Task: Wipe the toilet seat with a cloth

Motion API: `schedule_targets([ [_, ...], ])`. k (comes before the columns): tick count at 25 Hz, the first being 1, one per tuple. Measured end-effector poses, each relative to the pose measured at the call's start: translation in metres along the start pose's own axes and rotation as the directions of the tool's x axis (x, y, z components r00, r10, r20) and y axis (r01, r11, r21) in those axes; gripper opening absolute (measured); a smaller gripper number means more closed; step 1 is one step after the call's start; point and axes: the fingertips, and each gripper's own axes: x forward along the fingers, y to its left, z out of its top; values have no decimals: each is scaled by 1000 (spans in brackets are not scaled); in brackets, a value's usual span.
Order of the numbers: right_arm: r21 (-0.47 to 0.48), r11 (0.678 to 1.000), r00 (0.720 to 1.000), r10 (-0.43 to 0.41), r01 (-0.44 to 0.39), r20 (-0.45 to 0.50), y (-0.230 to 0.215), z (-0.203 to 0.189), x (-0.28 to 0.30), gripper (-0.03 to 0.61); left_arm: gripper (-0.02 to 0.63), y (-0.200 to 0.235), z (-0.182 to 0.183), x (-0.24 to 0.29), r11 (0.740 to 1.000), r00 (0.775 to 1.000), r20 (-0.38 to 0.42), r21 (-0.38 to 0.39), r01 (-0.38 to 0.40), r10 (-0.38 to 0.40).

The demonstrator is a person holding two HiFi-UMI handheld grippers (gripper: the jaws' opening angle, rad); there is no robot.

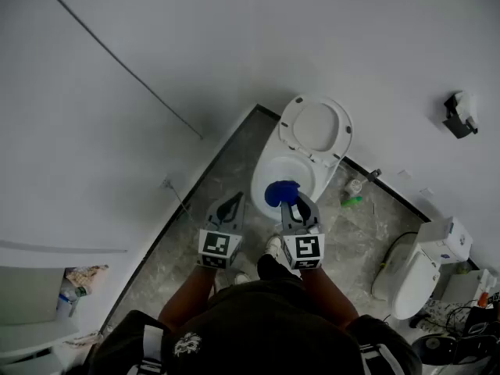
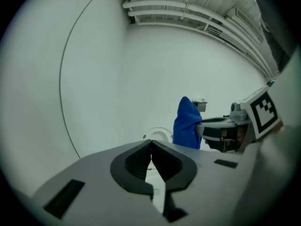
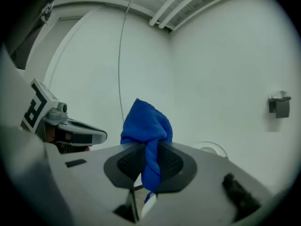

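A white toilet (image 1: 291, 184) stands in the corner with its lid (image 1: 316, 128) raised against the wall. My right gripper (image 1: 298, 202) is shut on a blue cloth (image 1: 281, 193), which bunches out past the jaws over the front of the bowl. In the right gripper view the cloth (image 3: 146, 134) is pinched between the two dark pads and hangs down below them. My left gripper (image 1: 228, 208) is shut with nothing in it, to the left of the toilet over the floor. From the left gripper view the shut jaws (image 2: 151, 155) point at the wall, with the cloth (image 2: 187, 125) at the right.
A second toilet-like white fixture (image 1: 426, 268) stands at the right. A green bottle (image 1: 351, 201) and a small white container (image 1: 354, 186) lie on the grey stone floor beside the toilet. A black paper holder (image 1: 461, 116) hangs on the wall. My shoes (image 1: 273, 247) are just before the bowl.
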Motion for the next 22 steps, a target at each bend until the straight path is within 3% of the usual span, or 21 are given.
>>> schedule_targets([
  [8,28,999,1000,-21,20,10,-88,5,63,58,11,10,23,99,1000,1000,-8,-26,-16,16],
  [11,24,999,999,-46,46,-4,-110,4,76,58,11,11,34,126,1000,1000,-10,1,-3,3],
  [22,55,990,990,-125,128,-57,-172,-8,144,58,11,26,50,236,992,992,-21,-1,123,-123],
])
